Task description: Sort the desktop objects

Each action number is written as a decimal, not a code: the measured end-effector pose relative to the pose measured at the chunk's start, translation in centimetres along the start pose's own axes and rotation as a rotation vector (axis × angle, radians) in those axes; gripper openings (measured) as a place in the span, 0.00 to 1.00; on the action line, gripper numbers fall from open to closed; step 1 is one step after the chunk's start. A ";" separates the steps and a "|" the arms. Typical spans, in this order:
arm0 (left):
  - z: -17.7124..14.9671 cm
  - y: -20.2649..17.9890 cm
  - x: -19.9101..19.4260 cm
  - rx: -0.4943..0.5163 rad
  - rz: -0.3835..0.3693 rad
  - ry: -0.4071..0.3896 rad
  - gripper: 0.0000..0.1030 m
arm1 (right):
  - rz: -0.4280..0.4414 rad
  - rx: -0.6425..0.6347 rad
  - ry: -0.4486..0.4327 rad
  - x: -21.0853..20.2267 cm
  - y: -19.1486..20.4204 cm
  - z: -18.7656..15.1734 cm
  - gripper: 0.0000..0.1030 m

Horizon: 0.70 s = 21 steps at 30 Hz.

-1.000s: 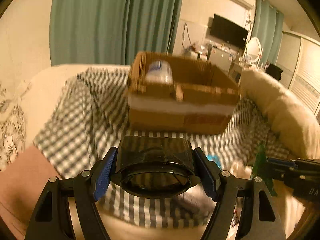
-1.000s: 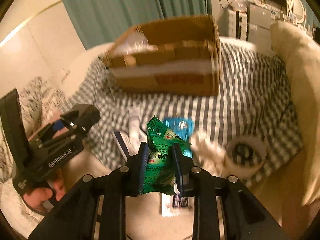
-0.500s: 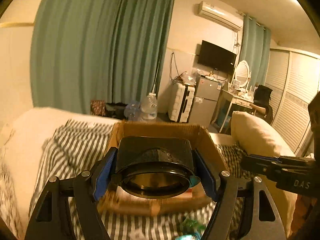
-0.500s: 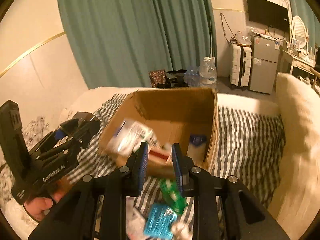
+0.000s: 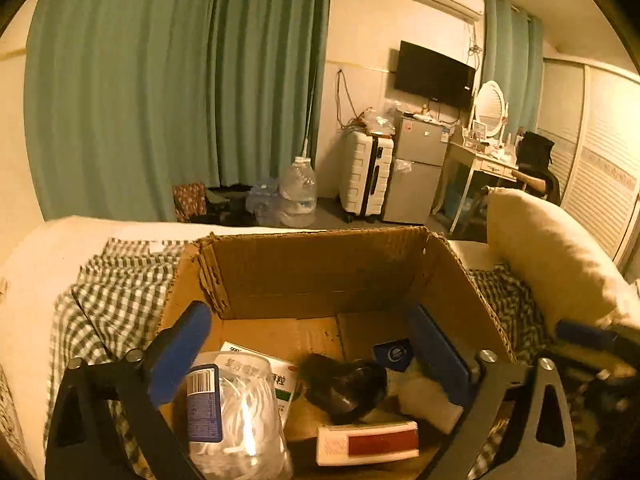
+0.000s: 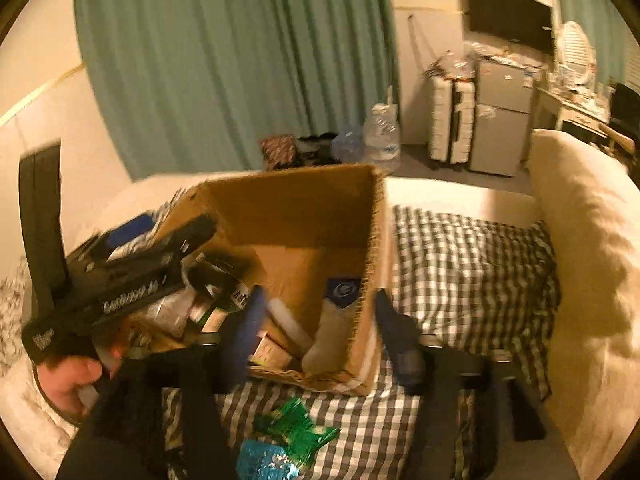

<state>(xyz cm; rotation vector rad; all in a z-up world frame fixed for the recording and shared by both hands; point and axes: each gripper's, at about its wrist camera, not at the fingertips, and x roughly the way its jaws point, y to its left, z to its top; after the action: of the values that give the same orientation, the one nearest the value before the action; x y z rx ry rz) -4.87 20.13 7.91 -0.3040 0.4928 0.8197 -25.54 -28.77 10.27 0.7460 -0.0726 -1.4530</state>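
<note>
My left gripper [image 5: 316, 344] hangs over the open cardboard box [image 5: 320, 268], its jaws having just spread wide, with nothing pinched between the blue pads [image 5: 180, 352]. Directly below and between them the black cup [image 5: 346, 384] lies on its side on the box floor, loose, beside a white medicine carton [image 5: 276, 376]. Nearer to me, under the left finger, sits a clear tub of white cotton swabs [image 5: 236, 412], and a red and white packet [image 5: 368, 442] lies just ahead of the right finger's base, with a small dark blue card [image 5: 392, 354] propped against the box wall near that finger. My right gripper [image 6: 316, 320] points at the near right corner of the same box [image 6: 304, 216]; its jaws have just been opening and now stand apart, empty, straddling the box's near wall. The green snack packet [image 6: 296, 430] lies beneath this gripper on the checked cloth [image 6: 472, 264], outside the box, touching a shiny blue wrapper [image 6: 262, 462]. To the left of the right gripper I see a hand [image 6: 68, 380] holding the other tool over the box.
</note>
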 end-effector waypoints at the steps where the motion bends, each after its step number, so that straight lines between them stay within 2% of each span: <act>1: -0.2 0.2 -0.5 0.010 -0.002 -0.003 1.00 | -0.017 0.016 -0.005 -0.3 -0.4 0.0 0.76; 4: -0.3 0.5 -3.5 0.045 0.020 -0.039 1.00 | -0.047 0.054 0.004 -1.2 -1.3 -0.2 0.77; 7: -0.7 1.0 -6.5 0.069 0.038 -0.063 1.00 | -0.025 0.060 0.015 -2.7 -1.0 -1.1 0.77; 11: -3.5 2.0 -10.9 0.077 0.085 -0.053 1.00 | -0.024 0.007 0.008 -5.1 0.7 -4.0 0.77; 16: -9.7 3.2 -13.4 -0.007 0.097 0.057 1.00 | 0.023 -0.023 0.066 -6.1 2.6 -9.2 0.78; 21: -16.3 2.2 -13.0 -0.079 0.068 0.183 1.00 | 0.040 -0.006 0.115 -6.8 3.0 -13.5 0.78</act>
<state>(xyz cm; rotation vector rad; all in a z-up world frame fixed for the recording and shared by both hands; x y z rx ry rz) -18.94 6.36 0.84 -0.4401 0.6458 0.8835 -17.64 -17.16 3.92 0.8172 0.0049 -1.3689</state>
